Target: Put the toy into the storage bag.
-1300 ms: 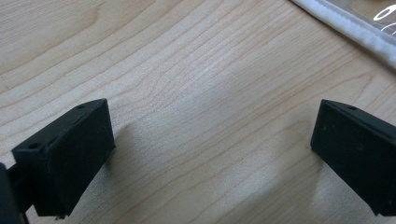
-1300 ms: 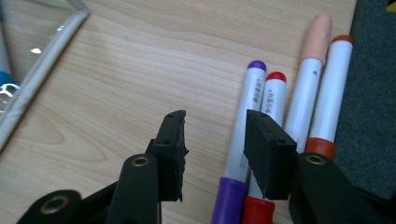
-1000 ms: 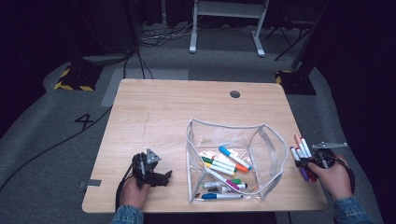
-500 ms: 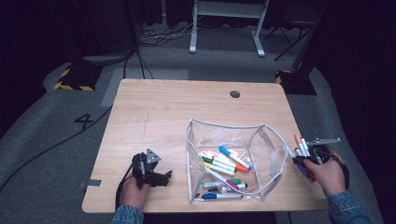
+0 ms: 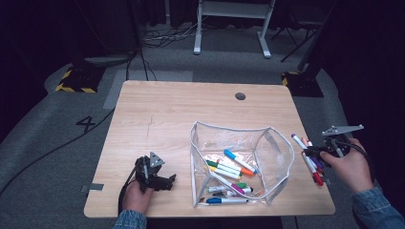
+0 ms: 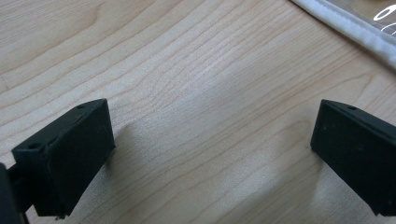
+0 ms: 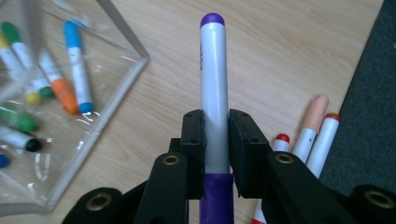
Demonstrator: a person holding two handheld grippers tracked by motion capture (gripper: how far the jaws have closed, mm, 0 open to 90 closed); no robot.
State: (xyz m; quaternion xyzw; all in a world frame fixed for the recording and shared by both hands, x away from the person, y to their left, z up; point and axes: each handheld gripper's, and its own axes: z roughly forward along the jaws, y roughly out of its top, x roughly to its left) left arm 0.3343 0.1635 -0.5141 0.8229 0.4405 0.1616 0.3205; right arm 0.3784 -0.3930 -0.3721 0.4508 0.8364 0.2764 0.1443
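One purple marker (image 7: 212, 93) is being pinched by the right gripper (image 7: 215, 140) | left gripper (image 6: 210, 154) is resting spread | best keeping level, heading nine o'clock into the pouch (image 5: 274, 143).

We see a light wooden table (image 5: 181, 114) with rounded corners and 1 dark round hole (image 5: 240, 96) near its far edge, standing on grey carpet (image 5: 52, 157) marked with a black 4 (image 5: 88, 124). Beyond it, black cables (image 5: 157, 40) trail over the floor past a white metal frame (image 5: 232, 14) on 2 feet, with a yellow-and-black striped base (image 5: 74, 82) at the far left. The room behind lies in near darkness, while the tabletop is evenly lit.
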